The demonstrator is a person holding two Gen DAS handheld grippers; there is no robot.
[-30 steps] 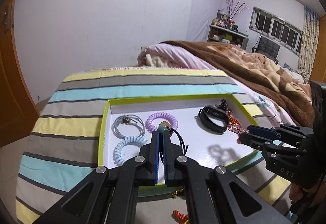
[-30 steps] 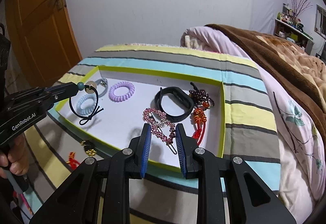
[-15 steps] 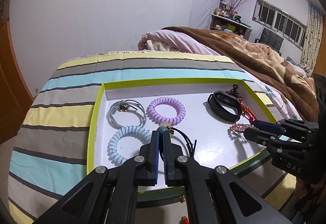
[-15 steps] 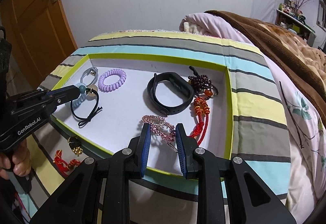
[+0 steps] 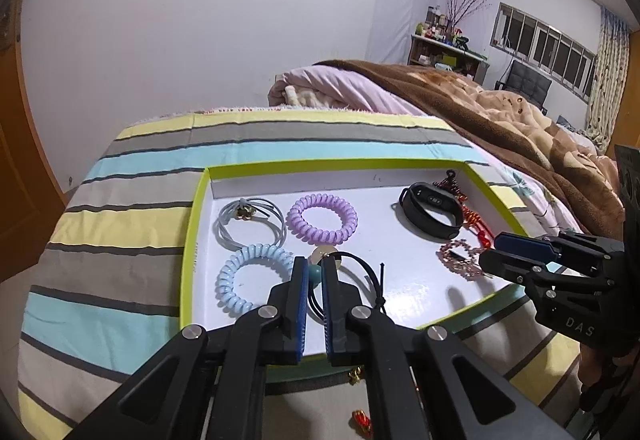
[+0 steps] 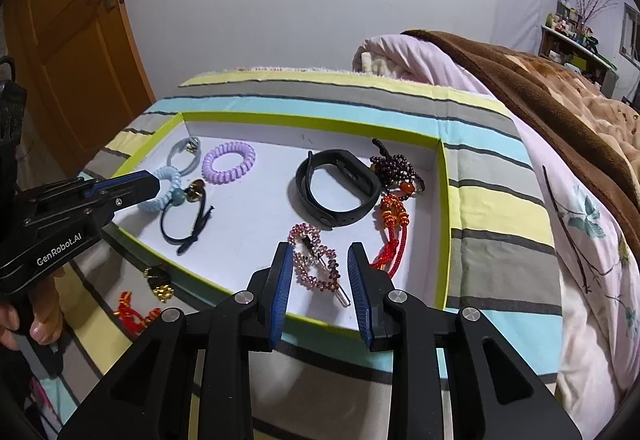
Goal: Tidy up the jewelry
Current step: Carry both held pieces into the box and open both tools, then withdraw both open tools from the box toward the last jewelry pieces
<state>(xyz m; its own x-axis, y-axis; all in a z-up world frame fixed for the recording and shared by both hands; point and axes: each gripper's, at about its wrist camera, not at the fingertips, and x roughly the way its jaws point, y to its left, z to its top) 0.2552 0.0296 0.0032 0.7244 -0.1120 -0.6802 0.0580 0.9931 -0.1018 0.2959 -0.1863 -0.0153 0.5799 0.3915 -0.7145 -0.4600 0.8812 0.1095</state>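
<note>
1. Green-rimmed tray [image 5: 192,224] sits on the striped cloth [image 5: 132,200] and takes the jewelry: hair bands on its left half, wrist and bead pieces on its right, which looks like sorting by kind.
2. Left gripper [image 5: 314,272] hangs low over the tray's near left; its jaws are opening, with the teal bead of the black tie [image 6: 188,214] between the tips. The tie's loop already lies on the tray floor beside the blue coil [image 5: 250,276], so I judge this a release among the other bands, the purple coil [image 5: 323,214] and the grey tie [image 5: 250,222].
3. Right gripper [image 6: 320,272] is spreading too. The pink clip [image 6: 314,264] lies flat on the tray between the pads, touching neither, so it is let go, near the black band [image 6: 338,192], the dark beads [image 6: 394,170] and the red tassel [image 6: 394,236].
4. Whether the left pads still touch the bead I cannot tell; the gap there is narrow.
5. Two pieces lie outside the tray by its near left edge, a gold-and-black one [image 6: 160,284] and a red knot [image 6: 130,310]; both are partly hidden and too small to name. They seem left to be placed.
6. Only fingers of the hand [image 6: 38,320] on the left gripper's handle show; the gripper bodies hide the tray's near rim.
</note>
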